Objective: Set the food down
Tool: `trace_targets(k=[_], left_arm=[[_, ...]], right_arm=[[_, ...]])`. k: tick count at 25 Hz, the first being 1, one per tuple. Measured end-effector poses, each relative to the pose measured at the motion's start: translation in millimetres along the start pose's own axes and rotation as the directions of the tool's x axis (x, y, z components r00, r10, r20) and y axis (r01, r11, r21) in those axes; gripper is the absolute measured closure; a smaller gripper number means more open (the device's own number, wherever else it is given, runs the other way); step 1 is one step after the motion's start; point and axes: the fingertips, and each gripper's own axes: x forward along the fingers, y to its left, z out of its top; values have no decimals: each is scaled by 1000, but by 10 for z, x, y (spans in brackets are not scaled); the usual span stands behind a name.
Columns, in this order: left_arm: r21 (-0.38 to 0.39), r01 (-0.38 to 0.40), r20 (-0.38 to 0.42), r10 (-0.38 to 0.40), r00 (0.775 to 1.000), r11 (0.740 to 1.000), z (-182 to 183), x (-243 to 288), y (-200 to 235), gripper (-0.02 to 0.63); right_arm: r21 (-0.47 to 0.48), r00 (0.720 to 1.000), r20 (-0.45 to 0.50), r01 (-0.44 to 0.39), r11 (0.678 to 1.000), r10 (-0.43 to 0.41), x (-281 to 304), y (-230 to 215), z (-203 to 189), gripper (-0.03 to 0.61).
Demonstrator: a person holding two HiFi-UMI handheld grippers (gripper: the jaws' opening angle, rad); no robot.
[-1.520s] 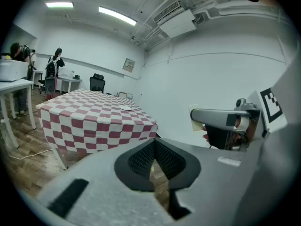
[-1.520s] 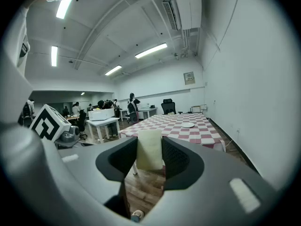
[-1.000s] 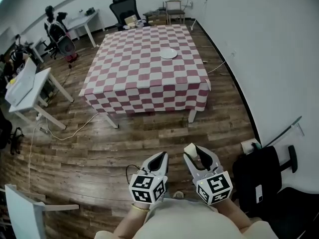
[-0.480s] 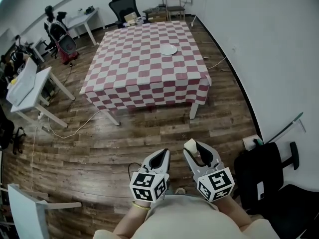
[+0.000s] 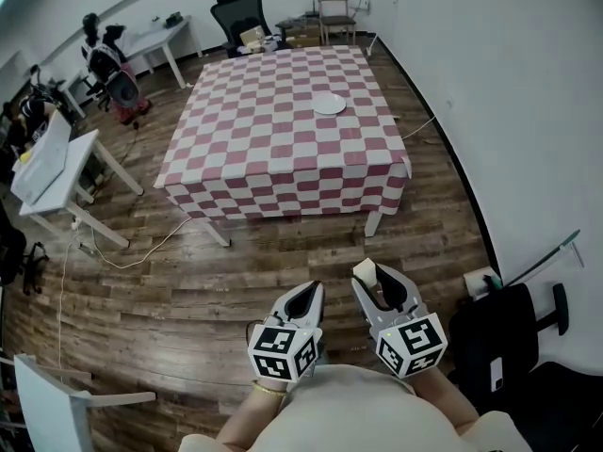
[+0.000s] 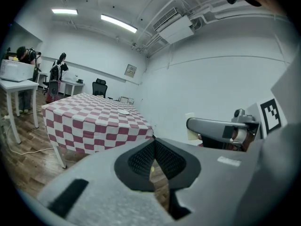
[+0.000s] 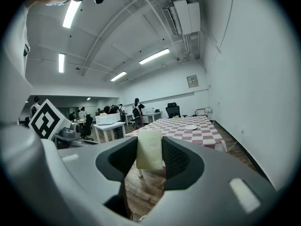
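A pale cream slab of food (image 7: 149, 150) sits upright between the jaws of my right gripper (image 5: 377, 283), which is shut on it; the food (image 5: 365, 272) shows at the jaw tips in the head view. My left gripper (image 5: 301, 300) is shut with nothing in it, held beside the right one close to my body. Ahead stands a table with a red-and-white checked cloth (image 5: 283, 149), and a small white plate (image 5: 329, 104) rests on its far right part. The plate (image 7: 190, 127) is also visible in the right gripper view, well beyond the food.
Wooden floor lies between me and the table. A white desk (image 5: 57, 172) stands at the left, with a cable (image 5: 141, 248) trailing on the floor. A black chair (image 5: 504, 342) is at my right by the white wall. Office chairs (image 5: 236, 12) stand behind the table.
The table sits slightly lower and more to the right in the head view than before. Both grippers keep their hold and position near my body.
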Motion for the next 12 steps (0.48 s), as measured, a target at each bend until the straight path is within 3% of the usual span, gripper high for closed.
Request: trace_targets(k=[12], left_arm=[[-22, 7, 4, -7, 1000, 1000, 389, 359, 602, 611]], right_arm=[[16, 1000, -1, 9, 1000, -9, 761, -92, 225, 408]])
